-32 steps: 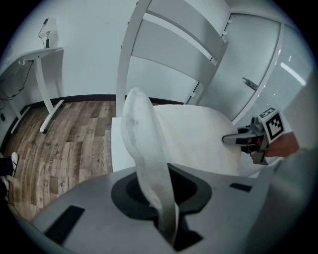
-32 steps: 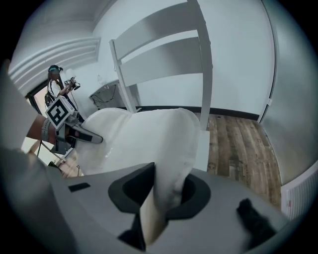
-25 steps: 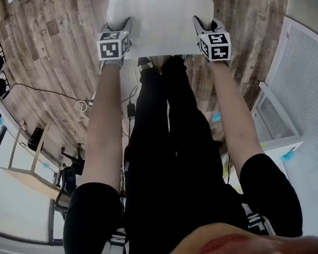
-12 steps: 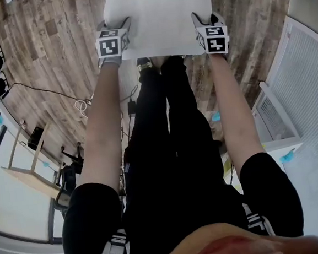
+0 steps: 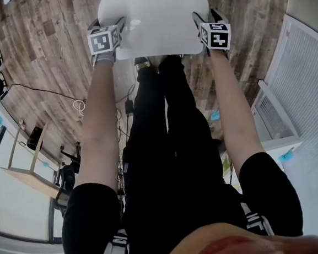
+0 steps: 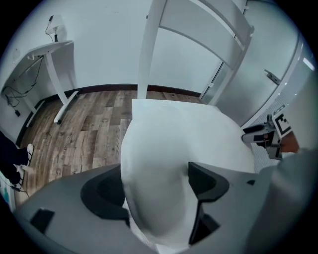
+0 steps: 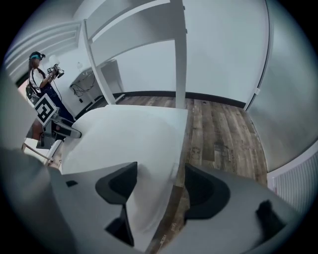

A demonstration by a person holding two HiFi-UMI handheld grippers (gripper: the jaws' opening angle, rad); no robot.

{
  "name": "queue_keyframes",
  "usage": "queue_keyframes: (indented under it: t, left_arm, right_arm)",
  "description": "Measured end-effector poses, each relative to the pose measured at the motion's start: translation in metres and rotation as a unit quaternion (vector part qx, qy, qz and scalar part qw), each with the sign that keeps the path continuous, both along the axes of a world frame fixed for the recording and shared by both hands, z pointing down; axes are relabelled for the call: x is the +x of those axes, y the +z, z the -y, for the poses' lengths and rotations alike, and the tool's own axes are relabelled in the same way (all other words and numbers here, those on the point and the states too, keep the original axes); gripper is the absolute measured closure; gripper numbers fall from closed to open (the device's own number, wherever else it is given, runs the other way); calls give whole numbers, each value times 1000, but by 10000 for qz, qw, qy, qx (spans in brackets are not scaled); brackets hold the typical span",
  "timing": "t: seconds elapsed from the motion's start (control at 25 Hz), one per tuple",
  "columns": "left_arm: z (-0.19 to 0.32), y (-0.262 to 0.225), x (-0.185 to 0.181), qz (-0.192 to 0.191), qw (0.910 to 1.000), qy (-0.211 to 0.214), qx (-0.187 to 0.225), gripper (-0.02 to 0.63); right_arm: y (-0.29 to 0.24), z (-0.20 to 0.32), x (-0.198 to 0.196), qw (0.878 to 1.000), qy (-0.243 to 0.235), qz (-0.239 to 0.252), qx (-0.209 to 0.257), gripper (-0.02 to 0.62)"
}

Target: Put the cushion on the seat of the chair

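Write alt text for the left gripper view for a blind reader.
A white cushion bulges between the jaws of the left gripper, which have just been opening and stand wide apart. Beyond are a white chair's back and wooden floor.

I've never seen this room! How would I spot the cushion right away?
Look at the brown wooden floor and find the white chair standing on it. The cushion is the white pad resting on the chair's seat, in front of the backrest. The chair's rails are hard and straight, but the cushion is soft and puffy with rounded edges.
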State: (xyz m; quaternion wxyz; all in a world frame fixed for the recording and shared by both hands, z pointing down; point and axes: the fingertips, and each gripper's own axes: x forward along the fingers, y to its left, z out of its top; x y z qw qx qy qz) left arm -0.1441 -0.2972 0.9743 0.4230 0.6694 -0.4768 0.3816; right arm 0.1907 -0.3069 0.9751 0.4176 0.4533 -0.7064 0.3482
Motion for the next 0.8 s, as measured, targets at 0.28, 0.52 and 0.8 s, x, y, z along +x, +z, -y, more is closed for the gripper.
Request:
queue_keyframes:
  t: [0.28, 0.52, 0.8]
  left_arm:
    - [-4, -11, -12, 138, 9999, -89, 48, 224]
    - [-13, -33, -17, 119, 9998, -124, 114, 224]
    - [-15, -97, 19, -262, 9983, -151, 494, 225]
  right_arm:
    - [2, -4, 12, 9997, 141, -198, -62, 296]
    - [-23, 3, 8, 9992, 285, -158, 212, 296]
    - [-85, -3, -26, 9984, 230, 215, 464, 307]
